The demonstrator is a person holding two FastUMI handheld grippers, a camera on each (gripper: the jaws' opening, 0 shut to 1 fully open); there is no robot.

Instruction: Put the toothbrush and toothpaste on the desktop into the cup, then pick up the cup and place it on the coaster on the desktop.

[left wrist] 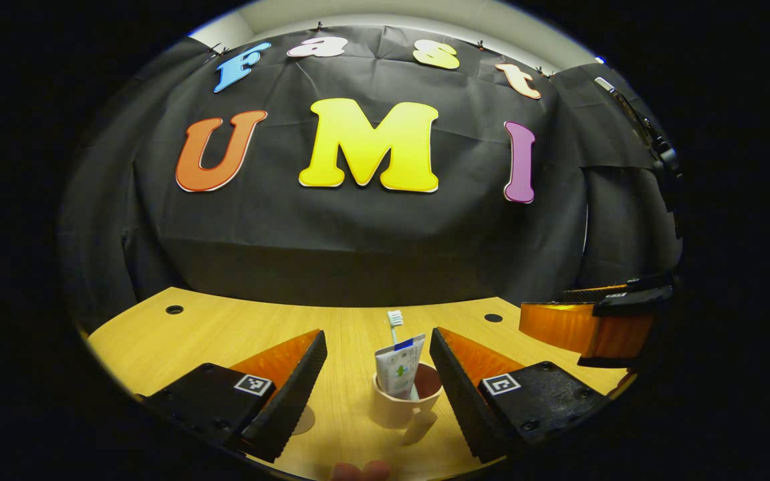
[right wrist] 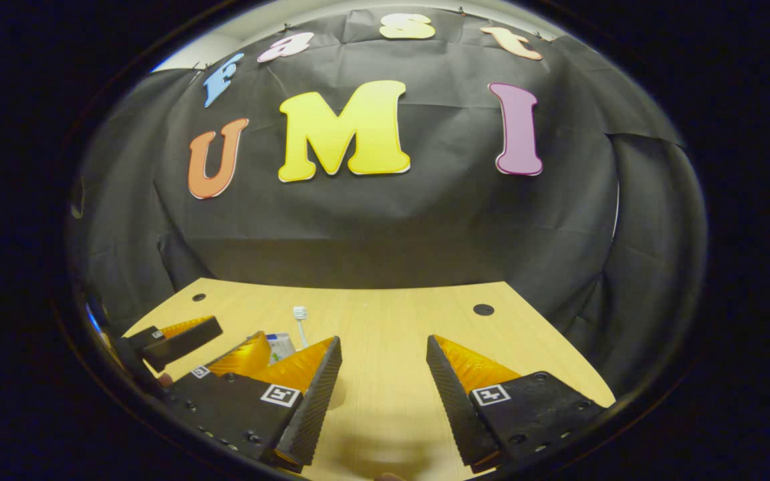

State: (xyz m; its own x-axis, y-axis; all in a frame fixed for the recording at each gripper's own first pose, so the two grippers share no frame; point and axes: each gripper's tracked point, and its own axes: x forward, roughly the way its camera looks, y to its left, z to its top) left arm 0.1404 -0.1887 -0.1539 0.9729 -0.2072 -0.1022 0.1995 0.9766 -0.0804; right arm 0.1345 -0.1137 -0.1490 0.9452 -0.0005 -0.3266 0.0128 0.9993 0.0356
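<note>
A pale pink cup (left wrist: 395, 409) stands on the wooden desktop (left wrist: 224, 334), its handle turned toward the camera. A white toothpaste tube (left wrist: 398, 369) and a toothbrush (left wrist: 395, 319) stand upright inside it. My left gripper (left wrist: 378, 334) is open, one finger on each side of the cup with a small gap either way. A pale round coaster (left wrist: 305, 421) peeks out from behind the left finger. My right gripper (right wrist: 383, 341) is open over bare desktop (right wrist: 385, 387) with nothing between its fingers. In the right gripper view the toothbrush head (right wrist: 300, 312) and the tube's top (right wrist: 282, 346) rise behind the left gripper (right wrist: 238, 357).
The right gripper's orange and black body (left wrist: 592, 327) hangs at the right, beside the cup. Cable holes (left wrist: 174, 309) (left wrist: 493, 318) lie near the desk's far edge, below the black cloth wall. A person's fingertip (left wrist: 361, 471) shows at the bottom edge.
</note>
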